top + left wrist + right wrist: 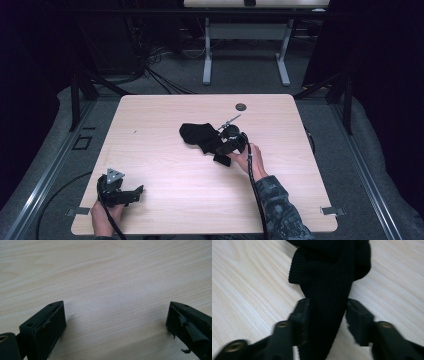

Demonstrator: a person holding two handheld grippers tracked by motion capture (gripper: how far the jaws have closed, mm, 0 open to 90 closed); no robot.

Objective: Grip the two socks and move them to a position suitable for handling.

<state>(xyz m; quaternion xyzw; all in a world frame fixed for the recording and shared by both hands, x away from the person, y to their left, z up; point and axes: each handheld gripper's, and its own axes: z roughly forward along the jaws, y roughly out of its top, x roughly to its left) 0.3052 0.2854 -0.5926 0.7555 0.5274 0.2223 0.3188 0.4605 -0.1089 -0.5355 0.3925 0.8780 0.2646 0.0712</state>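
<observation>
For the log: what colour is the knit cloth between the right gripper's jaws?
Black cloth, clearest in the right gripper view.

The light wood-grain table (pixel 165 150) stood on a grey floor (pixel 50 150). A small dark round grommet (pixel 241 106) sat near its far edge. Beyond it stood a second table with white legs (pixel 207 60), and black cables (pixel 160 75) lay on the floor.
</observation>
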